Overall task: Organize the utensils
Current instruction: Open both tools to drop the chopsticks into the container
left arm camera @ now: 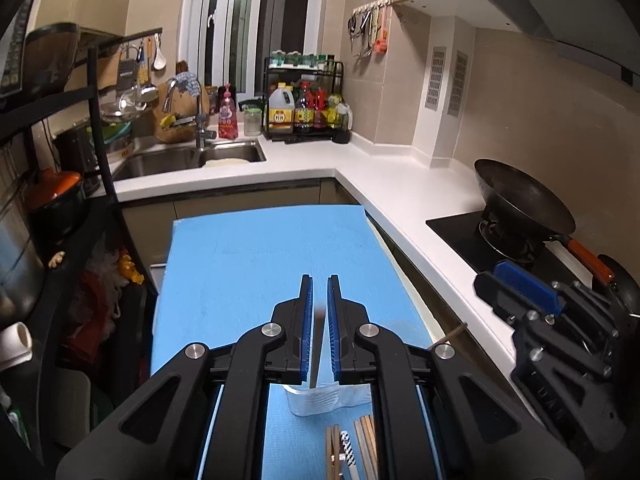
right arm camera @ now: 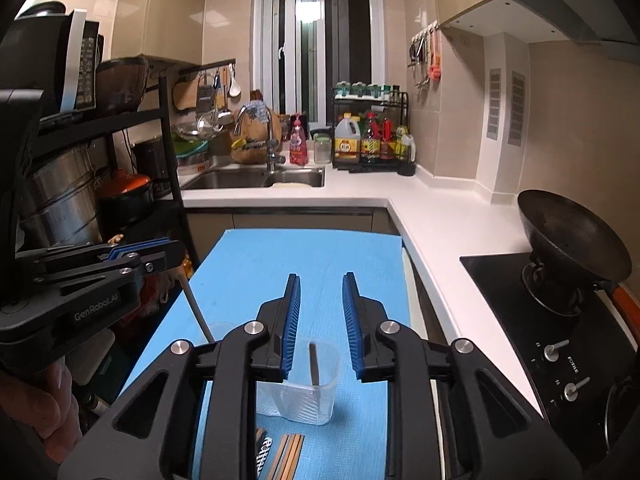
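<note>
My left gripper (left arm camera: 319, 280) is shut on a thin brown chopstick (left arm camera: 317, 344) that hangs down into a clear plastic cup (left arm camera: 320, 402) on the blue mat (left arm camera: 260, 256). In the right wrist view the left gripper (right arm camera: 176, 250) holds that stick (right arm camera: 196, 304) slanting down at the left. My right gripper (right arm camera: 321, 278) stands open above a second clear cup (right arm camera: 304, 396). A chopstick (right arm camera: 314, 364) stands in that cup, and the pads do not touch it. Loose chopsticks (right arm camera: 288, 458) and a striped utensil (right arm camera: 262, 456) lie on the mat at the near edge.
A white L-shaped countertop (left arm camera: 404, 200) runs behind and to the right of the mat. On it sit a sink (left arm camera: 192, 156), a bottle rack (left arm camera: 304, 112) and a black wok (left arm camera: 524, 204) on the hob. A dark shelf rack (right arm camera: 80, 184) with pots stands at the left.
</note>
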